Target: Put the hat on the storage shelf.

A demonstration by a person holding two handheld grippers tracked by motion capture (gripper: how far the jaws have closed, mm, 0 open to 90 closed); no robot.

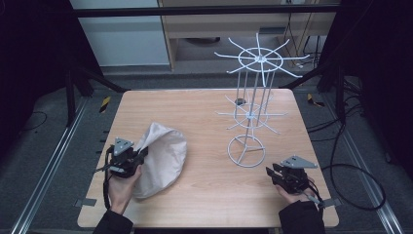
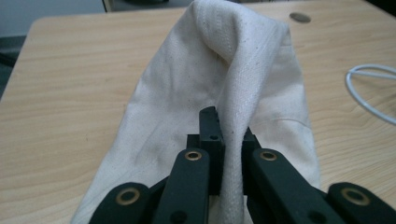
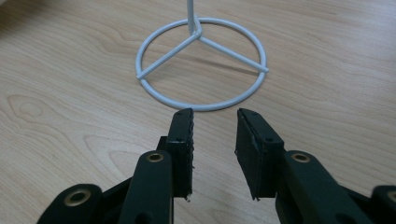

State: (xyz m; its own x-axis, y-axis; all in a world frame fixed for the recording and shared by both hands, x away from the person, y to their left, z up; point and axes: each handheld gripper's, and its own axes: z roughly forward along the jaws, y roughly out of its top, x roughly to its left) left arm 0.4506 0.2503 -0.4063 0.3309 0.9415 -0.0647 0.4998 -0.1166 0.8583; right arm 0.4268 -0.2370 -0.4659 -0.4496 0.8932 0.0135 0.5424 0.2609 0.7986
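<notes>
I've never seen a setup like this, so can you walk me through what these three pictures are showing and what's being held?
A person sits at a wooden table and holds a hand tool in each hand; each tool ends in two black fingers that pinch like tongs. The high view looks down from above the person. The other two pictures come from small cameras riding on the tools, looking along their fingers.

On the table lie a cream cloth bag and a white wire rack, a tall stand with spoke-like arms on a ring base.

The left gripper has its fingers pinched shut on a fold of the cloth bag, pulling that fold up off the table. The right gripper has its fingers apart with nothing between them, pointing at the rack's ring base, just short of it.
</notes>
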